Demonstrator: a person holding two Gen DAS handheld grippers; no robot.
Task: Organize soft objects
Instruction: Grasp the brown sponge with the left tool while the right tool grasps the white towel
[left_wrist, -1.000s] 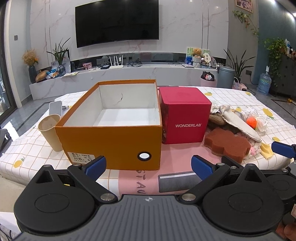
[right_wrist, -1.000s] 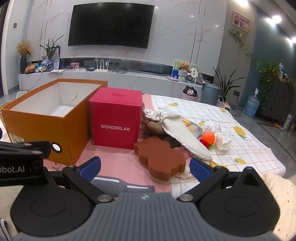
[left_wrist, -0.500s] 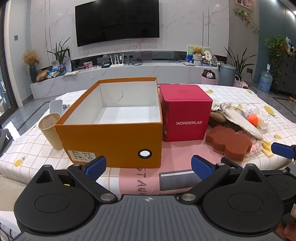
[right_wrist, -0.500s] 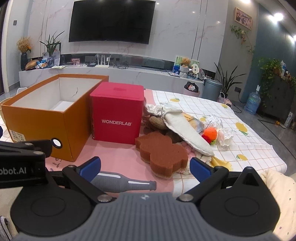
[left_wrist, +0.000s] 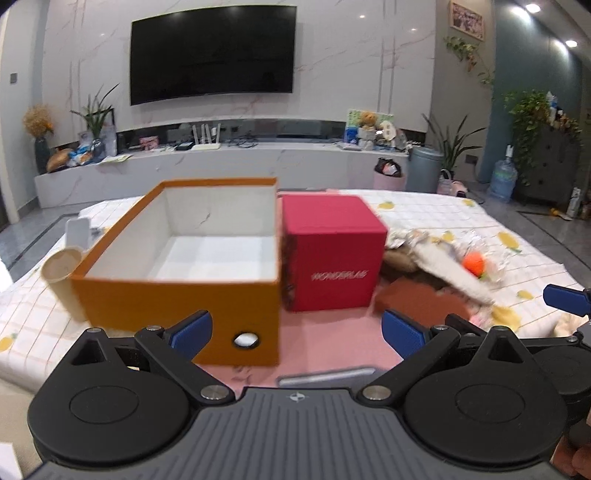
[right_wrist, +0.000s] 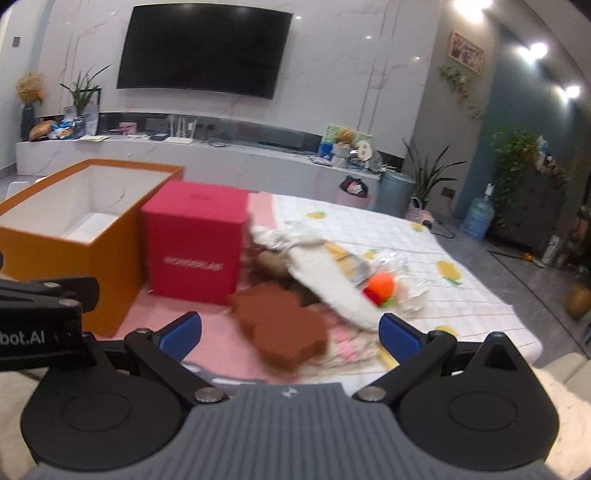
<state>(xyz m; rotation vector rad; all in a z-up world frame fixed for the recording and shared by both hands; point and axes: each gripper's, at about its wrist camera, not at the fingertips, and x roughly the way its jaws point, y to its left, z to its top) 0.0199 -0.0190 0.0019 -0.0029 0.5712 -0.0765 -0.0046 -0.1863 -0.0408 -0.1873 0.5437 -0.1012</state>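
Observation:
An open orange box with a white, empty inside stands on the table; it also shows in the right wrist view. Right of it stands a closed red WONDERLAB box. Further right lies a pile of soft things: a brown flower-shaped sponge, a white cloth, an orange ball and crinkled plastic wrap. My left gripper is open and empty before the orange box. My right gripper is open and empty just before the sponge.
A tan paper cup stands left of the orange box, a small white object behind it. The table wears a white checked cloth with a pink centre strip. A TV wall and plants lie beyond.
Both grippers have risen and moved forward toward the table. The view is now motion-blurred. Both stay open; the objects have not moved.

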